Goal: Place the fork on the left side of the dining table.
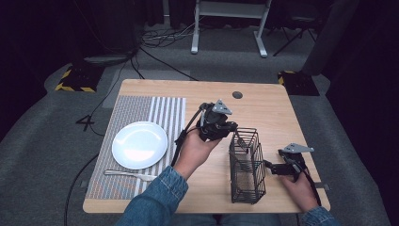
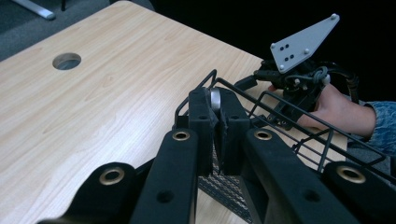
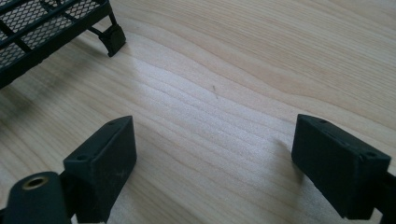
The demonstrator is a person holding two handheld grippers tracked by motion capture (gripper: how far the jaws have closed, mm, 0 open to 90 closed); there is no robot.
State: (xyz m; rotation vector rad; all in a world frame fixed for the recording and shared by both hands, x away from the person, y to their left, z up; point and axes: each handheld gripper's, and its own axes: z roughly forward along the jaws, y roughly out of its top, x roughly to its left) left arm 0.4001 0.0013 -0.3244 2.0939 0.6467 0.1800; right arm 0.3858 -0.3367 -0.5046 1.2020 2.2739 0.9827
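The left gripper [image 2: 215, 122] is clenched on the end of a metal utensil [image 2: 215, 98], seen as a small silver piece pinched between its pads; which kind of utensil it is, I cannot tell. In the high view this gripper [image 1: 225, 128] hangs over the far rim of the black wire basket [image 1: 247, 165], and a silver handle [image 1: 240, 139] stands slanted inside the basket's top.

My judgement is that the step in hand is to lift this utensil out of the basket. To do it well, the pull should go straight along the handle, so that the lower end does not catch on the wires and tip the basket. The grip should remain firm, because the pads hold only a short piece.

The right gripper [image 1: 269, 165] rests low beside the basket, on its right side, with the jaws wide apart and nothing between them; its own camera looks at bare wood and one foot of the basket [image 3: 113, 38]. It could steady the basket if it rocks.

Further left, a white plate [image 1: 139, 144] lies on a striped placemat [image 1: 165, 109], and a fork [image 1: 129, 174] lies just in front of the plate. The table [image 1: 263, 106] between basket and mat is free, so nothing blocks the way there.
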